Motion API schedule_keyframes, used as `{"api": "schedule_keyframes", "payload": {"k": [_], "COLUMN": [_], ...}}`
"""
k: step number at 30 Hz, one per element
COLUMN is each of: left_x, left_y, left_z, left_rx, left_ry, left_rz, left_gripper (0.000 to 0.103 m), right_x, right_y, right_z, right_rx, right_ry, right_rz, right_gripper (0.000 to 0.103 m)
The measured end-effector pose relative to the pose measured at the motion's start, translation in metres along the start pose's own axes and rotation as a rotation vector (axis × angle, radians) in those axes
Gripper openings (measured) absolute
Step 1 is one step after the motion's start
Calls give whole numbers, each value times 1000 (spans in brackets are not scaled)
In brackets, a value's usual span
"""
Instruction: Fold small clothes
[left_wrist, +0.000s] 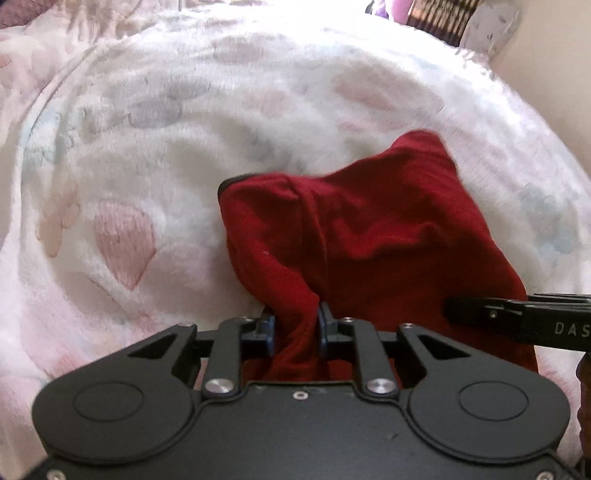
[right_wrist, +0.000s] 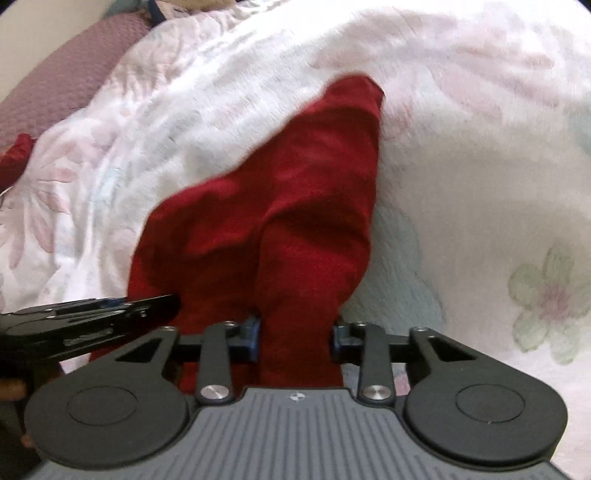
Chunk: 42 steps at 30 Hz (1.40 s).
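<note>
- Left gripper (left_wrist: 296, 326): blue pads pinching a bunched fold of the red garment (left_wrist: 369, 229) at its near edge, cloth squeezed narrow between them.
- Right gripper (right_wrist: 297, 338): pads clamped on a thicker fold of the same garment (right_wrist: 295, 184), near edge again.
- Grippers close side by side; right one's black body entering left view low at right, lettering "DAS" readable on it before the frame cuts it off.
- Garment draped from both grips away over the blanket (left_wrist: 184, 147), far corner resting on it; dark trim along one edge in left view.
- Blanket: white, fluffy, pale pink and grey-blue flower print; open room left, right and beyond the garment.
- Farther in right view, top left: mauve knitted cushion (right_wrist: 66, 74); another red bit (right_wrist: 16, 155) at left edge, unclear what.
- Farthest in left view: plain wall (left_wrist: 554, 92) at right, blurred dark striped thing at top.
</note>
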<state>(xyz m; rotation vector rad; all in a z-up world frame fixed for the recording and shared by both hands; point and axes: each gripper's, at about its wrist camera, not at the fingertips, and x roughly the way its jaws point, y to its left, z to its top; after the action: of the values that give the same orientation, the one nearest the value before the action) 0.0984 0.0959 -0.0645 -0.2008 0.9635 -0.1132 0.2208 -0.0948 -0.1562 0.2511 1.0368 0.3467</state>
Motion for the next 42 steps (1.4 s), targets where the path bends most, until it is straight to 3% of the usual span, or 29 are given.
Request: {"api": "schedule_keyframes", "payload": {"k": [5,9,16,19,21,22,24,27,30,34,36,39,42], "left_x": [-33,-43,2,42,74,85,104,97,61,16,4,-2,15], "left_y": [-36,-89,-171,-195,-204,-204,-200,-187,-192,-219,-228,-228,-231], "left_z": [22,43,58,50,38,33,23,29,30,22,17,0,-22], "left_rx": [4,44,55,64,75,83,90,63,168,355,385,369,391], "left_ry": [-95,-147,-98,-17,48,70,93,123,79,-47,-74,-56,23], "left_rz": [-97,-163,-283,-260,-199,-167,-131,-135,-25,93,80,4,17], "left_gripper": [16,16,16,17,21,27,57,58,56,57,58,58,58], "right_x": [-42,-87,-149,-147,-135,-125,-105,-85,-107,-150,-161,-161,-148], "right_y": [-1,-14,-104,-153,-176,-191,-211,-227,-218,-184,-165,-148,-138], "right_z": [16,33,57,54,49,45,34,14,7,1,-1,2,-8], "right_rx": [-23,-56,15,88,123,143,171,185,201,87,37,18,19], "right_ry": [-63,-142,-202,-181,-153,-126,-80,-52,-98,-186,-209,-203,-160], "right_rz": [52,11,-79,-107,-120,-123,-118,-119,-125,-269,-292,-275,-275], "right_gripper": [34,34,34,34,34,36,41,49,48,46,45,45,45]}}
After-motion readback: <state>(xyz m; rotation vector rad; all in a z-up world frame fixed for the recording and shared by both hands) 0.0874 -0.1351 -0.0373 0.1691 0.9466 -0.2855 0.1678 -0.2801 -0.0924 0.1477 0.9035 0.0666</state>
